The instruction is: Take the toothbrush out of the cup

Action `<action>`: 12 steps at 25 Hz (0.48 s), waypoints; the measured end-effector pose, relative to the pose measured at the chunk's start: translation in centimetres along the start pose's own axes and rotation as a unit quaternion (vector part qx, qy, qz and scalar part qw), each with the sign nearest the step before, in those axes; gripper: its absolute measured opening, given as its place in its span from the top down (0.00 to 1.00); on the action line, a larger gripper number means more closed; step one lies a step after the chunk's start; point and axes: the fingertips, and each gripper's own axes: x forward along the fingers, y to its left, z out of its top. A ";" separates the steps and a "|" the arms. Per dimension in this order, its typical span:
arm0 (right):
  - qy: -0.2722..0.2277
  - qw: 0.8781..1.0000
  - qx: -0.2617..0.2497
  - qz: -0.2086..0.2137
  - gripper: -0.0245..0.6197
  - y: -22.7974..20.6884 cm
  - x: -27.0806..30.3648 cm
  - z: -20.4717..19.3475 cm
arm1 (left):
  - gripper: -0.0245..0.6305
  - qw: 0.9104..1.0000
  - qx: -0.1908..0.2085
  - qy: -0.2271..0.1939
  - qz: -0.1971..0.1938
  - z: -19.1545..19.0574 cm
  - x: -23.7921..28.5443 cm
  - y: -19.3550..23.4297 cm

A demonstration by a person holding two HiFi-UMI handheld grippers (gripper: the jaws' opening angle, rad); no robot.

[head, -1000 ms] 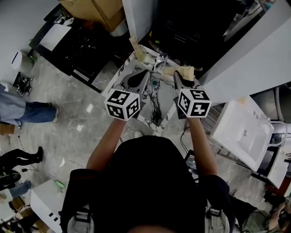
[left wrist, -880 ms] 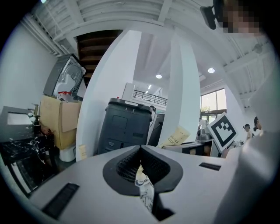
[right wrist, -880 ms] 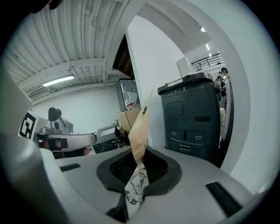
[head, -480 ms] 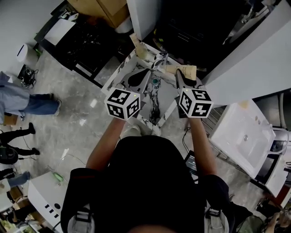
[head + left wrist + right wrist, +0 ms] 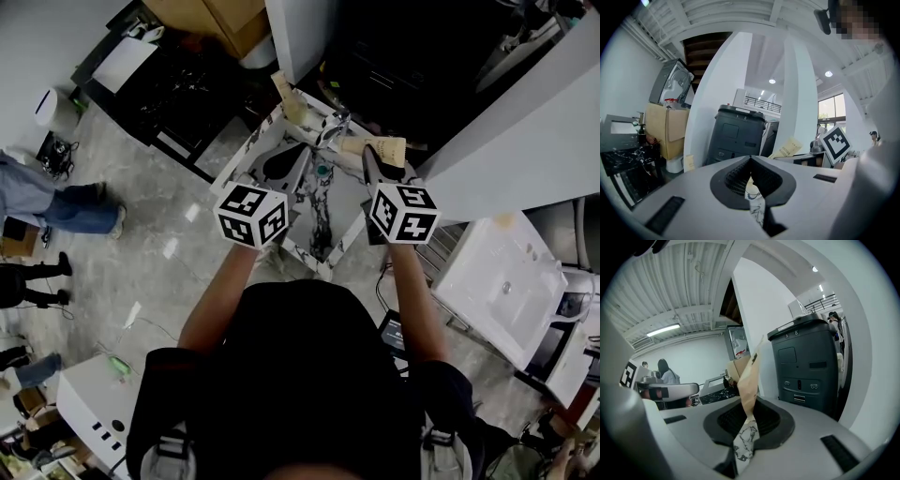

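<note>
A tan paper toothbrush packet [image 5: 380, 147] sticks out from my right gripper [image 5: 367, 157], which is shut on its lower end. In the right gripper view the packet [image 5: 751, 376] rises up and to the right from between the pads. The left gripper view shows the packet's printed end [image 5: 787, 147] beside the right gripper's marker cube [image 5: 836, 143]. My left gripper [image 5: 300, 161] is shut with nothing in it, held level with the right one over the marble-patterned counter [image 5: 323, 225]. A second tan packet [image 5: 286, 101] stands at the counter's far end. No cup is clearly visible.
A dark grey printer [image 5: 738, 136] stands behind the counter, with a cardboard box [image 5: 665, 129] to its left. A white basin [image 5: 502, 272] lies at the right. People's legs [image 5: 47, 202] show on the floor at the left.
Both grippers have kept still with the packet in the right one. The people on the floor at the left have shifted a little.
</note>
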 end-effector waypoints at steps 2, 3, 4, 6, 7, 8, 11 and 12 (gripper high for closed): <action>0.001 1.000 0.000 -0.005 0.87 0.2 0.4 0.1 | 0.95 1.000 -0.002 -0.001 -0.004 0.1 -0.1 0.7; 0.000 1.000 0.001 -0.008 0.87 0.4 0.6 0.2 | 0.95 1.000 -0.003 0.000 -0.006 0.1 -0.1 1.0; -0.001 1.000 0.002 -0.011 0.87 0.6 0.8 0.3 | 0.95 1.000 -0.002 0.001 -0.009 0.2 -0.1 1.4; -0.002 1.000 0.005 -0.017 0.87 1.0 1.2 0.5 | 0.95 1.000 -0.002 0.003 -0.014 0.3 0.0 2.2; -0.002 1.000 0.005 -0.021 0.87 1.2 1.5 0.6 | 0.95 1.000 -0.003 0.004 -0.016 0.4 0.0 2.7; -0.001 1.000 0.005 -0.023 0.87 1.4 1.8 0.6 | 0.95 1.000 -0.005 0.005 -0.018 0.5 0.1 3.2; 0.001 0.999 0.008 -0.031 0.87 2.0 2.8 0.6 | 0.95 1.000 -0.007 0.008 -0.028 0.7 0.4 4.3; 0.002 0.999 0.010 -0.034 0.87 2.1 3.2 0.6 | 0.95 0.999 -0.006 0.009 -0.032 0.7 0.5 4.8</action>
